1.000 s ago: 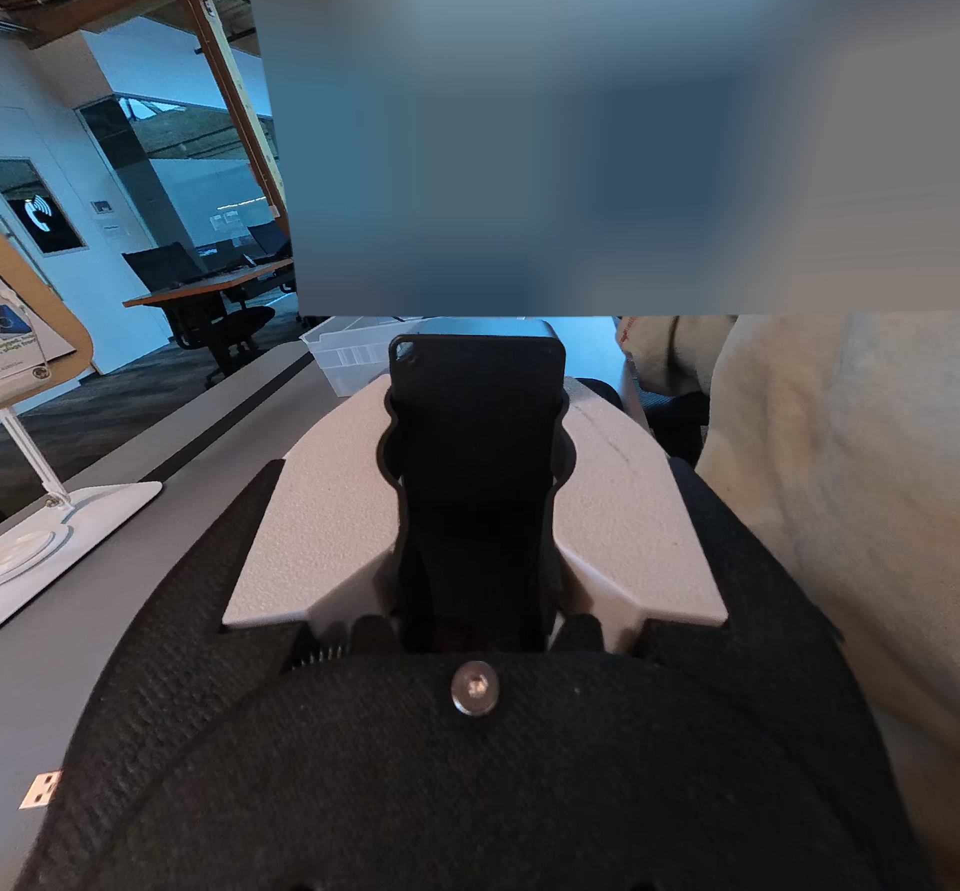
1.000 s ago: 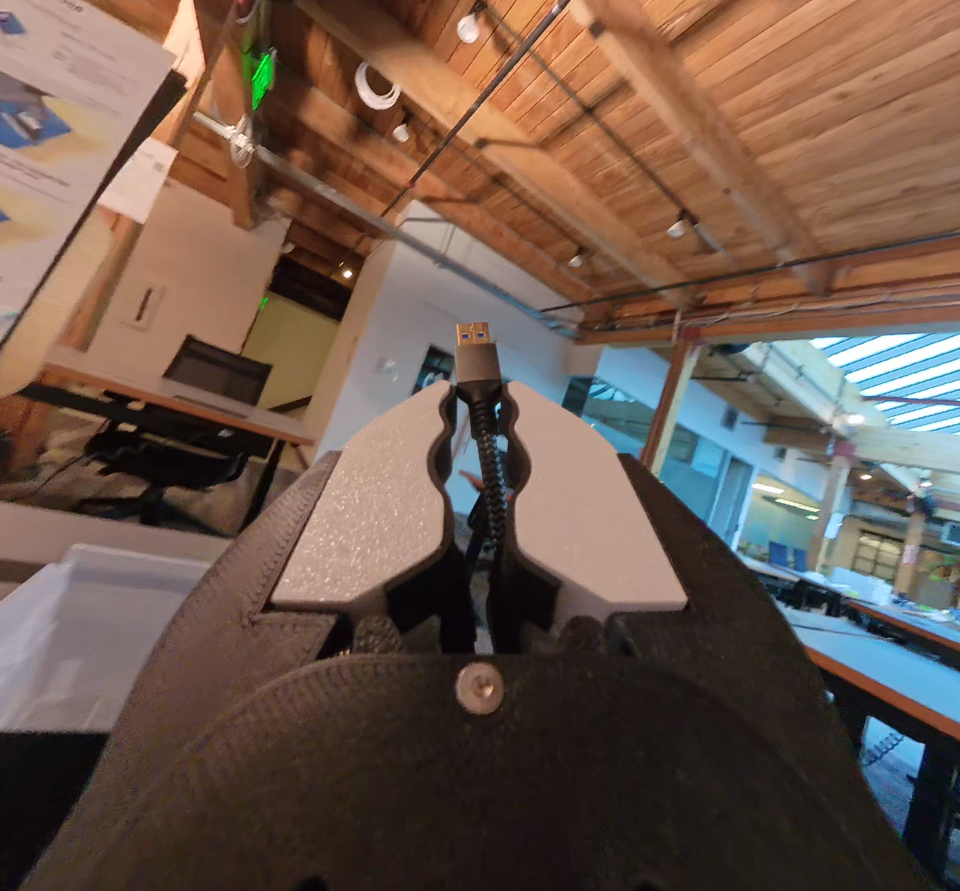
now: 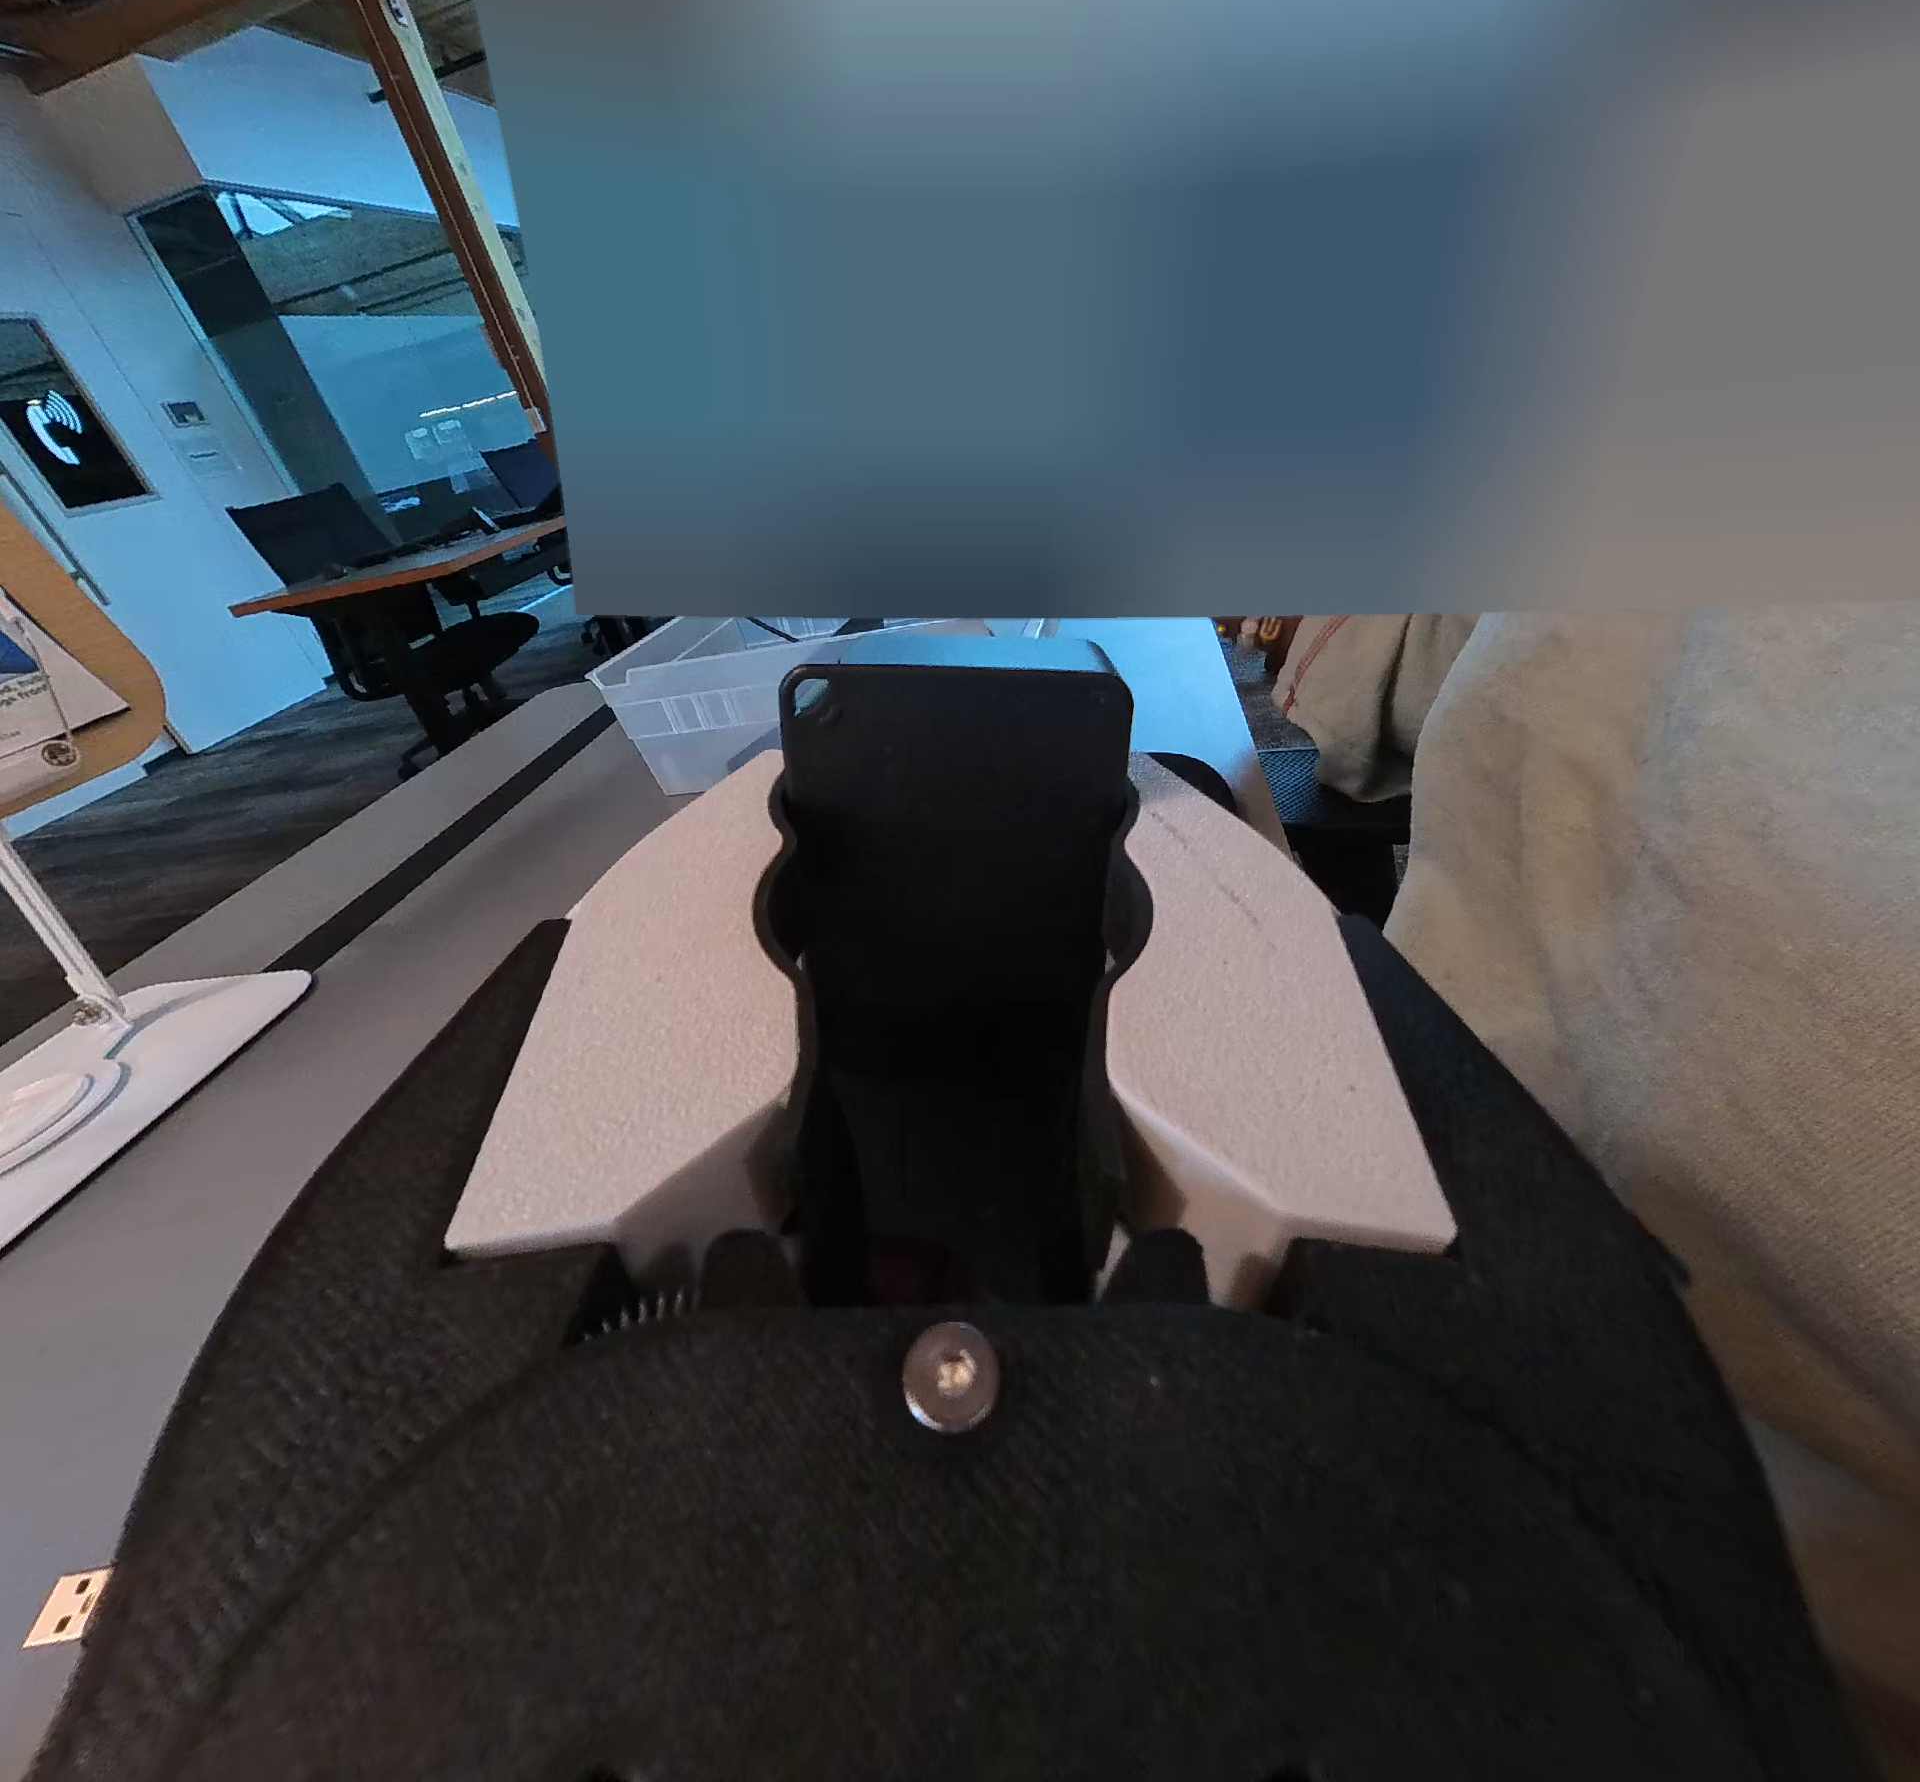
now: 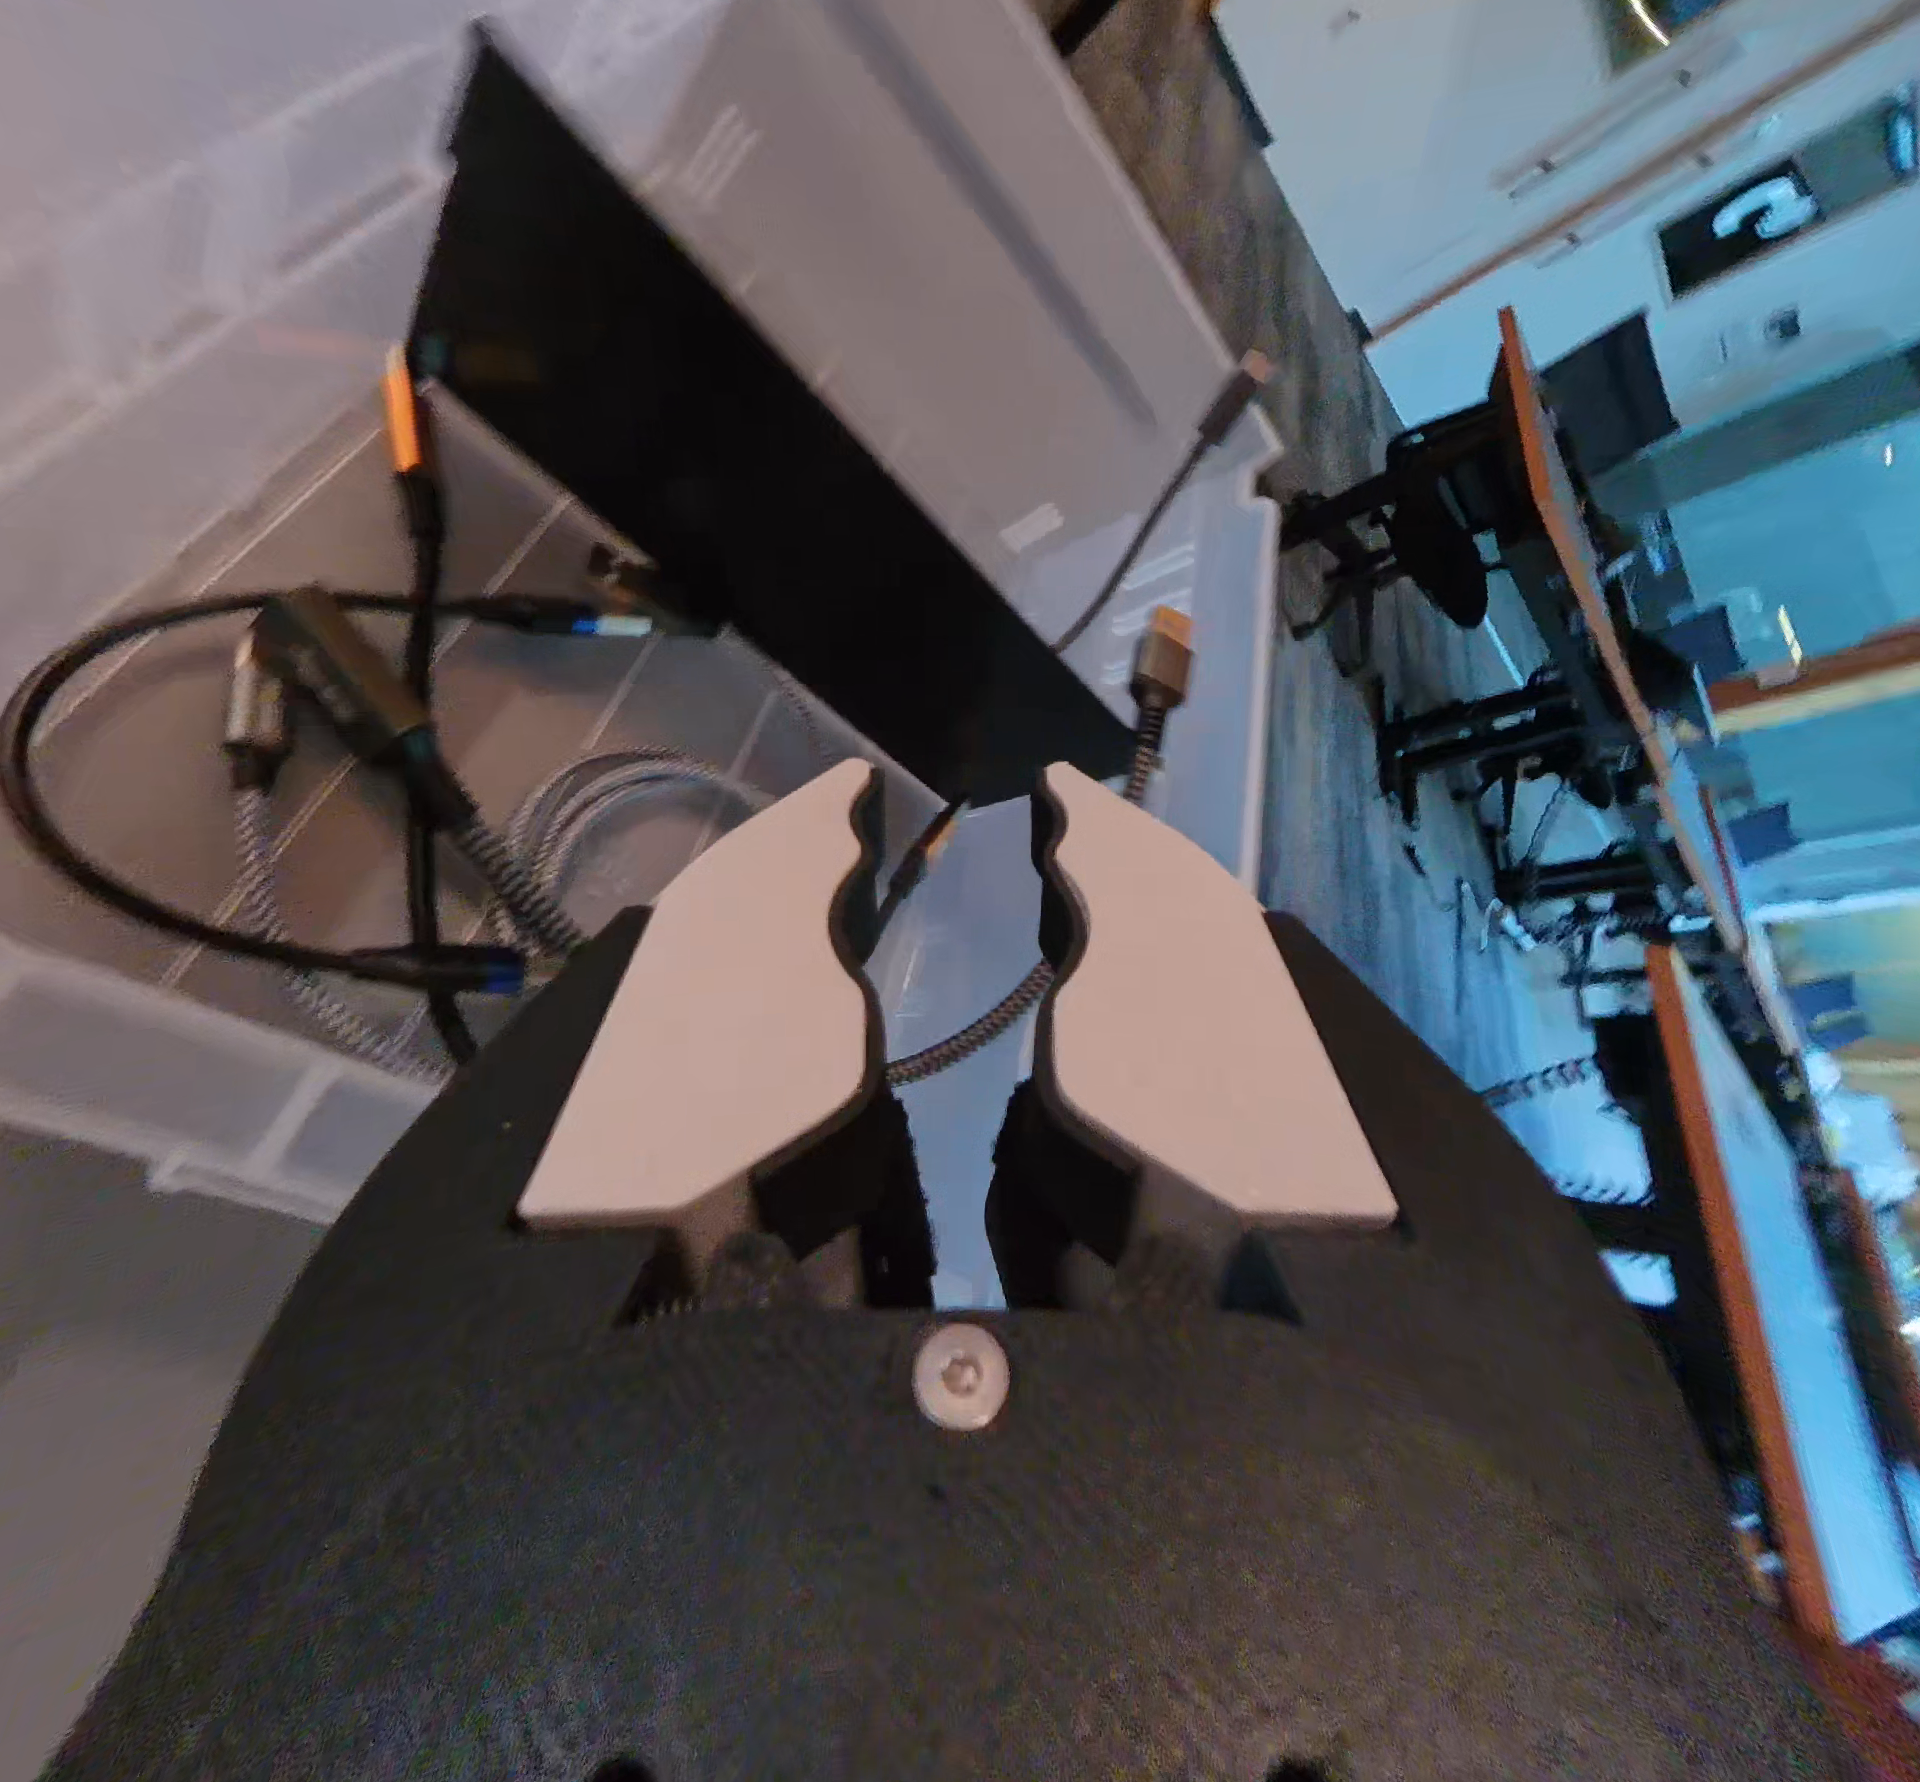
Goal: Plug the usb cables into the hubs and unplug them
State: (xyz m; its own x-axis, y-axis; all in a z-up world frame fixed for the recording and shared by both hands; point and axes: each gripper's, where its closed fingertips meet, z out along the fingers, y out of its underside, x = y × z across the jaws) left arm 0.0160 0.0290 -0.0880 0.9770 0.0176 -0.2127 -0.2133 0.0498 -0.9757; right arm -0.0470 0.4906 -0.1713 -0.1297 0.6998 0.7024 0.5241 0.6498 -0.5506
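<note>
Your L gripper: clamped on black hub, frame centre | your R gripper: fingers apart, empty, over clear bin w/ cables, left.

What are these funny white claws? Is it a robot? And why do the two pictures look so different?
It is not a robot. A person holds a hand tool in each hand, and each tool has two white fingers that squeeze together like tongs. A small camera sits on each tool and looks along its fingers, so each picture comes from one tool.

The left wrist view shows the left gripper squeezing a flat black box, the usb hub, above a grey table. One loose plug lies on the table, and the cream sleeve belongs to the person.

The right wrist view is tipped sideways. The right gripper is open and holds nothing. It points at a clear plastic bin with a tangle of cables inside.
</note>
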